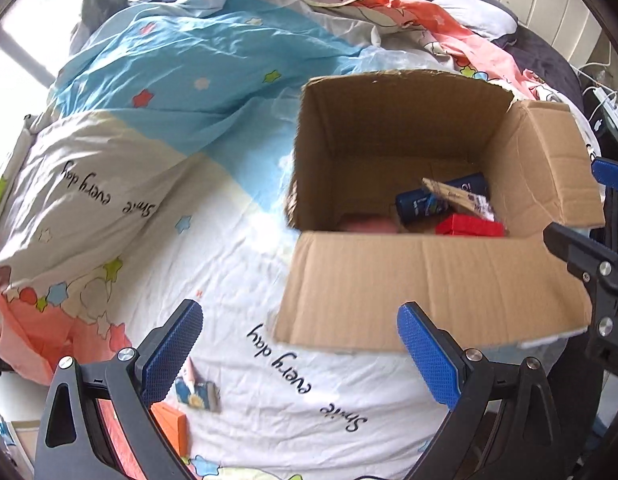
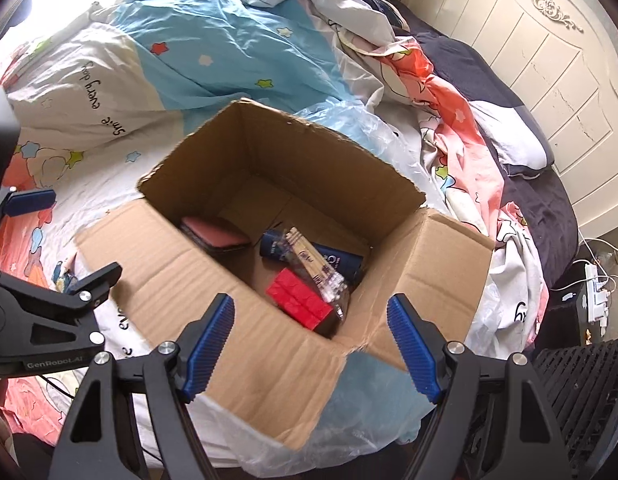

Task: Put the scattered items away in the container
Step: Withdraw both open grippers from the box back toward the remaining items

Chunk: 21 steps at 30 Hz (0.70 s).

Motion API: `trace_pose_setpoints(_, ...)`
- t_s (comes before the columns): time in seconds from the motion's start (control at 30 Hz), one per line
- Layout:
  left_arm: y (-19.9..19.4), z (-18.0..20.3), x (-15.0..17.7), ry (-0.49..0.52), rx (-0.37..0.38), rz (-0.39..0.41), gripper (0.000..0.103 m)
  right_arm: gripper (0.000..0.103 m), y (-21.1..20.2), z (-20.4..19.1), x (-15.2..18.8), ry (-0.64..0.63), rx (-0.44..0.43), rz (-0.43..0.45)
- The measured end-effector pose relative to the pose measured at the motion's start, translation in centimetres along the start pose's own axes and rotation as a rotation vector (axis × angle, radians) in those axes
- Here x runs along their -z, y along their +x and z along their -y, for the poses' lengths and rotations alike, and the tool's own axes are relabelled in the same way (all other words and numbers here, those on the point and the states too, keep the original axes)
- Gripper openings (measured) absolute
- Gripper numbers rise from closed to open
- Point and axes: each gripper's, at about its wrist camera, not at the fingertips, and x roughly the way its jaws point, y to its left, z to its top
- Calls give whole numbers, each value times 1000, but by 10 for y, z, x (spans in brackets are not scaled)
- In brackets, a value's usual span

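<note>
An open cardboard box (image 1: 389,280) (image 2: 197,300) stands on the bed. Inside lie a red block (image 2: 299,296) (image 1: 469,226), a dark blue bottle (image 2: 341,260) (image 1: 425,200), a clear pack of wooden sticks (image 2: 315,266) and a pink case (image 2: 215,232). My left gripper (image 1: 301,352) is open and empty, low over the sheet in front of the box. Beside its left finger lie a small blue packet (image 1: 197,394) and an orange box (image 1: 171,426). My right gripper (image 2: 309,348) is open and empty above the box's near flap.
A rumpled star-print quilt (image 1: 169,92) covers the far bed. A clear plastic bag (image 2: 349,124) lies behind the box. A cream headboard (image 2: 529,60) stands at the right, with a power strip and cables (image 2: 595,288) on the floor beside the bed.
</note>
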Motion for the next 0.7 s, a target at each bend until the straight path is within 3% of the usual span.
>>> trace_pose_setpoints(0.7,-33,-66,123,-181,-17,-5,100,76,-34,-75,40,-82,-6,15)
